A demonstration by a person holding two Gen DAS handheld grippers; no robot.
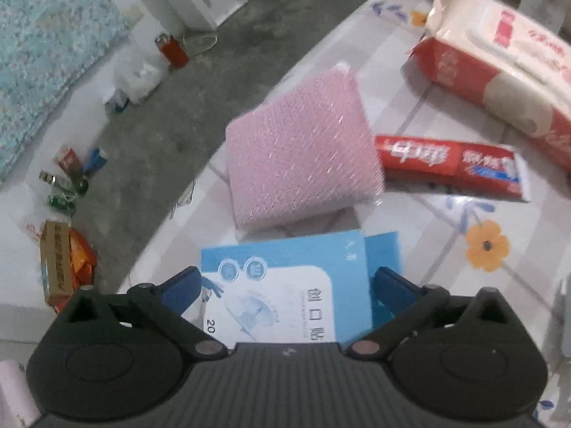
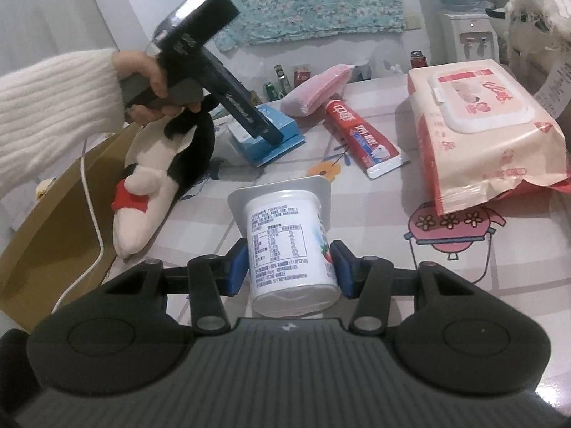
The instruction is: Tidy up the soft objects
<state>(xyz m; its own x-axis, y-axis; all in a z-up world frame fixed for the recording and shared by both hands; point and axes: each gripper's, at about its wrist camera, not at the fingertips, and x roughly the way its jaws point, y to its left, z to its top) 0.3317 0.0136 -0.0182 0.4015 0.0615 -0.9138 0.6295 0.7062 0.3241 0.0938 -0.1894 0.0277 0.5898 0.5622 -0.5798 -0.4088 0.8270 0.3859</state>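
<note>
The left gripper (image 1: 285,285) hangs over the blue plaster box (image 1: 285,285), fingers spread wide astride it, pink sponge (image 1: 299,157) at twelve o'clock; next it must close. The right gripper (image 2: 291,267) grips the yogurt cup (image 2: 289,246) above the table (image 2: 499,285)

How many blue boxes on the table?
1: the blue box lies between the open fingers of the left hand-held gripper, just in front of the pink sponge. More could be hidden behind the plush toy.
</note>
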